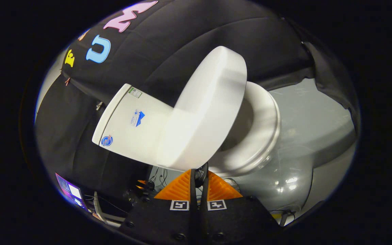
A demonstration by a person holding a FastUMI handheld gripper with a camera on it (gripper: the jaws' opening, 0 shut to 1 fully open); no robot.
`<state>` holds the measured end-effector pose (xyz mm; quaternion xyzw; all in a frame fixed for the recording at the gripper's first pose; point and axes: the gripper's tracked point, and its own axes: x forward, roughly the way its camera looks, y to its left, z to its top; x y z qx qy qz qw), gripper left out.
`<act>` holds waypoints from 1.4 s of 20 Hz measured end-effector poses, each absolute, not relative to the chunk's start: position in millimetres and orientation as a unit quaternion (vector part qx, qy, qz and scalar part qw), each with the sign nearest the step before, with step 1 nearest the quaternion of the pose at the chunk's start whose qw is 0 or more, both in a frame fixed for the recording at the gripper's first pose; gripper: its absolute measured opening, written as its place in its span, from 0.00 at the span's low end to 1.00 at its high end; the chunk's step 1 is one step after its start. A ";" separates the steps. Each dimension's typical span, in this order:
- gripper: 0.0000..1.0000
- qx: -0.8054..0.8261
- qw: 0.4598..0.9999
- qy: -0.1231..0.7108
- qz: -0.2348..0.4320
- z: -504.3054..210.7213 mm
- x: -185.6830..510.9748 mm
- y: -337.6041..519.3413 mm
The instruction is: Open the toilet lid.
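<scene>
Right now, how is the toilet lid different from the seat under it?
The toilet lid is swung up partway, while the seat lies flat on the bowl. The lid is a solid, thick slab; the seat is a ring with a hole showing the bowl. The lid's edge sits just ahead of the claw, whose fingers are nearly closed with nothing between them; the seat lies beyond it. Both are white and rounded, joined near the tank.

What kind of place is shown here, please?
Probably a mock bathroom in a recording booth: a white toilet with its lid raised off the seat, black cloth as walls, and a hand-held gripper, fingers together, just below the lid's edge.
</scene>
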<state>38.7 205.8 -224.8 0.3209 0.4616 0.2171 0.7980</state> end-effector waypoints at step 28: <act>0.05 0.153 0.864 0.300 0.375 -44.5 72.8 373.4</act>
